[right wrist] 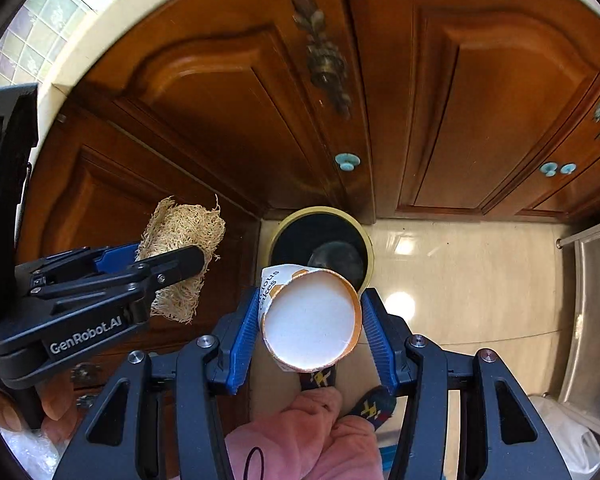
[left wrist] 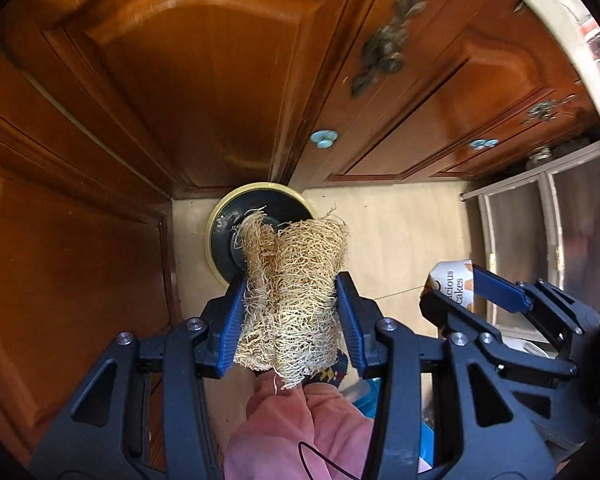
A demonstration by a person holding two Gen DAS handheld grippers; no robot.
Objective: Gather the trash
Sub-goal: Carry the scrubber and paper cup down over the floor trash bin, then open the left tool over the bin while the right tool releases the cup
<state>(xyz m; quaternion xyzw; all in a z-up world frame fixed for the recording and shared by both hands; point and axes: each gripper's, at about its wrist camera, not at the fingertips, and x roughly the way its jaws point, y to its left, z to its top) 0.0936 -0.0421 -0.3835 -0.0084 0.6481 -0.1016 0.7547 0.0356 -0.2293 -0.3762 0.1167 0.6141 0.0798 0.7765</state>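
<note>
The left tool [left wrist: 290, 312] is clamped on a straw-coloured loofah scrubber [left wrist: 292, 292], its blue pads [left wrist: 232, 328] pressing into both sides so the fibrous piece bulges above and below them. The right tool [right wrist: 310, 320] grips a paper cup [right wrist: 310, 320] turned bottom-up toward its camera, the white base with its orange rim showing and part of a printed word readable on the side; both blue pads touch the cup wall. Each tool also appears in the other's view: the right tool with the cup at the right edge of the left view, the left tool with the loofah at the left of the right view, so the two sit side by side and apart.

Both point steeply down at a round trash bin [left wrist: 216, 236] with a cream rim and a dark liner, standing on the floor [right wrist: 460, 280] tight against the cabinet base. The loofah covers part of the bin's opening in the left view, and the cup overlaps its near edge in the right view.

The floor is pale, glossy tile with bright light spots. Behind the bin rise brown wooden cabinet doors [right wrist: 240, 120] with raised panels, turquoise knobs [right wrist: 347, 160] and ornate metal fittings [right wrist: 324, 56]. A cream countertop edge [right wrist: 100, 20] runs above them. A grey framed unit [left wrist: 540, 216] stands at the right. Below the tools are pink trousers [right wrist: 300, 440] and patterned socks [right wrist: 374, 406].
</note>
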